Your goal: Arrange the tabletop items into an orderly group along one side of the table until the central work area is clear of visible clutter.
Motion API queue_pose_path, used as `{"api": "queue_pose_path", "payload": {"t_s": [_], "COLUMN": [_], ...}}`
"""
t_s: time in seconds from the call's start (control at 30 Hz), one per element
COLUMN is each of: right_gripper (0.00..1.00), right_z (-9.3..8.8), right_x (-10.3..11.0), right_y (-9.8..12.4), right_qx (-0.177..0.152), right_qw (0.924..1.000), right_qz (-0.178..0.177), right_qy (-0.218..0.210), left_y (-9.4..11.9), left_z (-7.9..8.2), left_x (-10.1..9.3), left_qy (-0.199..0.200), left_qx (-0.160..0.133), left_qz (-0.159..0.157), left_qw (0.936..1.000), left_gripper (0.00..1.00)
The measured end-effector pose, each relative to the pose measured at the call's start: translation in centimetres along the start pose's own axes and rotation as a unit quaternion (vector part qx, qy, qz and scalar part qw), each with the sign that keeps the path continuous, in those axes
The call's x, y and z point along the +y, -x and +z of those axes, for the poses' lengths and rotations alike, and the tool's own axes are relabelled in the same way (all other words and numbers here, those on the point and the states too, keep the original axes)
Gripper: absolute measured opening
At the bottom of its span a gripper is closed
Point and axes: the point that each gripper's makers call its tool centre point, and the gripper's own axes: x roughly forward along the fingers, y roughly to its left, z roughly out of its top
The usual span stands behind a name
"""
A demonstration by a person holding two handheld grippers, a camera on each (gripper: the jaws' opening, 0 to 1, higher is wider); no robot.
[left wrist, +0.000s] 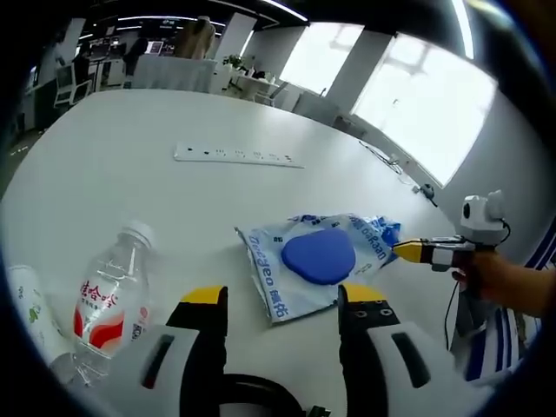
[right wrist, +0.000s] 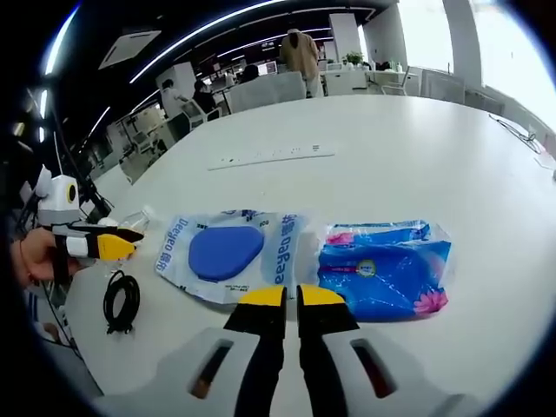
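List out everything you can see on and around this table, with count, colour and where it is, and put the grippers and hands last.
Table: one, white, carries all the items.
Wipes pack with blue oval: one, white and blue, lying flat ahead of both grippers.
Blue packet: one, blue with pink print, flat beside the wipes pack.
Water bottle: one, clear with red label, lying near the left gripper.
White bottle: one, white with green print, beside the water bottle.
Power strip: one, white, farther across the table.
Black cable: one, coiled, at the table edge.
Left gripper: yellow-tipped jaws apart.
Right gripper: yellow-tipped jaws closed together, empty.
Hand: holding the left gripper.
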Motion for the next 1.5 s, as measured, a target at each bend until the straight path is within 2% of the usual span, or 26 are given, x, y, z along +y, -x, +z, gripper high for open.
{"api": "queue_pose_path", "payload": {"t_s": [0.3, 0.37, 1.03, 1.5], "right_gripper": [0.01, 0.04, 0.19, 0.31], "right_z": [0.4, 0.9, 2.5, 3.6], "right_x": [0.0, 0.1, 1.2, 3.0], "right_y": [0.5, 0.7, 2.2, 3.1], "right_qx": [-0.006, -0.02, -0.039, -0.05], "right_qw": [1.0, 0.9998, 0.999, 0.9981], "right_qz": [-0.001, 0.001, 0.017, 0.035], "right_qy": [0.001, -0.007, -0.008, 0.0], "left_y": [0.7, 0.9, 3.6, 6.5], "left_z": [0.0, 0.2, 1.5, 2.2], "left_x": [-0.2, -0.3, -0.7, 0.4], "left_qy": [-0.006, -0.005, -0.014, -0.025], "left_qx": [-0.003, -0.007, -0.028, -0.045], "left_qz": [0.001, 0.001, 0.005, 0.027], "left_qw": [1.0, 1.0, 0.9995, 0.9983], "left_gripper": [0.51, 0.52, 0.57, 0.6]}}
